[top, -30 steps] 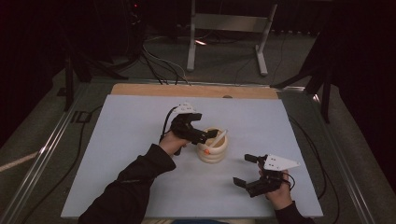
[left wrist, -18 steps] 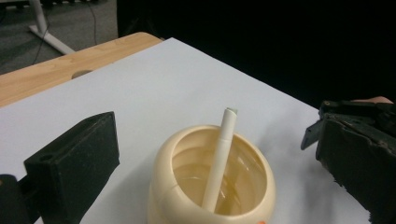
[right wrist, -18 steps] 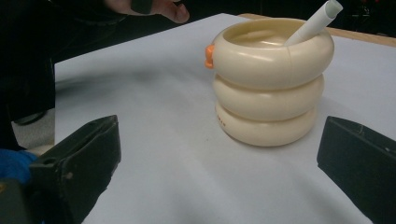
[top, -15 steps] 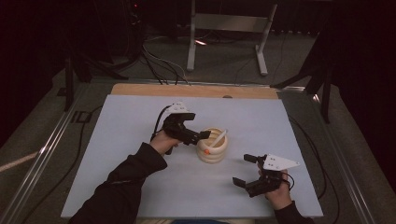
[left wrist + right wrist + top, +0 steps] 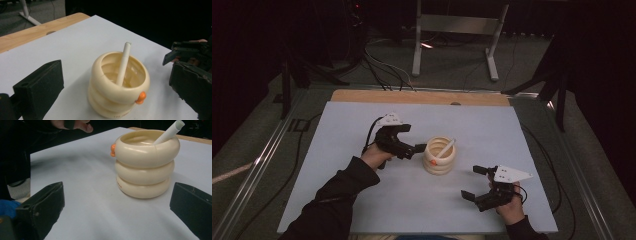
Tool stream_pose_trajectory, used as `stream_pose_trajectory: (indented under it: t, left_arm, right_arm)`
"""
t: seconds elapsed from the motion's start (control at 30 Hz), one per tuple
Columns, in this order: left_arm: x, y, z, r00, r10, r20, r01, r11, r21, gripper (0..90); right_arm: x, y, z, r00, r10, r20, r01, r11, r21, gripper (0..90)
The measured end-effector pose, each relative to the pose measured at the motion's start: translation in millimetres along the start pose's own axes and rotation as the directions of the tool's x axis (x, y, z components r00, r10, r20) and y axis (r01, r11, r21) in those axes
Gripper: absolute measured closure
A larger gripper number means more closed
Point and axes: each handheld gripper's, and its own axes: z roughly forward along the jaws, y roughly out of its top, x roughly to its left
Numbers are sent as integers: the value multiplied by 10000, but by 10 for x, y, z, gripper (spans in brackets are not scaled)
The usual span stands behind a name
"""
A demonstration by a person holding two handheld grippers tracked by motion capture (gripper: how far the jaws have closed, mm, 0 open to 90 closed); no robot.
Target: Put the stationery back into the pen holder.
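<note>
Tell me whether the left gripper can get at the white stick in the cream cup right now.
Probably yes: the left gripper is open beside the ringed cream cup, and the white stick juts above the rim with nothing over it.

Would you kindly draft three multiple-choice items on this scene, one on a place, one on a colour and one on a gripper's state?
1. Where is the white stick?
A. Flat on the table
B. Standing slanted inside the cream ringed cup
C. Held by a gripper

2. What colour is the small knob on the cup's side?
A. Orange
B. Green
C. Blue

3. How do the right gripper's jaws stand?
A. Shut on the cup
B. Shut on the stick
C. Open, holding nothing

Answers:
1 B, the stick's lower end sits in the cup and its top leans over the rim.
2 A, the left gripper view shows it orange.
3 C, the right gripper view shows the jaws wide apart.
</note>
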Motion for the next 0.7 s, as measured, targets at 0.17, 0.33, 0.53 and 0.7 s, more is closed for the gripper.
stream_pose_trajectory:
  t: [0.17, 0.33, 0.53, 0.7]
  left_arm:
    - [28, -108, -117, 9996, 9, -273, -9, 10000, 22, 1]
    - [62, -219, -215, 9991, -106, -413, 108, 9999, 49, 1]
    - [59, -334, -355, 9978, -95, -652, 90, 9999, -83, 1]
    - [62, -446, -446, 9968, -158, -778, 155, 9999, -44, 1]
  right_arm:
    - [0, -4, 7, 10000, 3, -12, -2, 10000, 22, 0]
    - [9, -2, 11, 10000, 10, -11, -10, 10000, 53, 0]
    - [8, -5, 12, 10000, 17, -4, -17, 10000, 54, 0]
    - [10, -5, 17, 10000, 22, -8, -21, 10000, 66, 0]
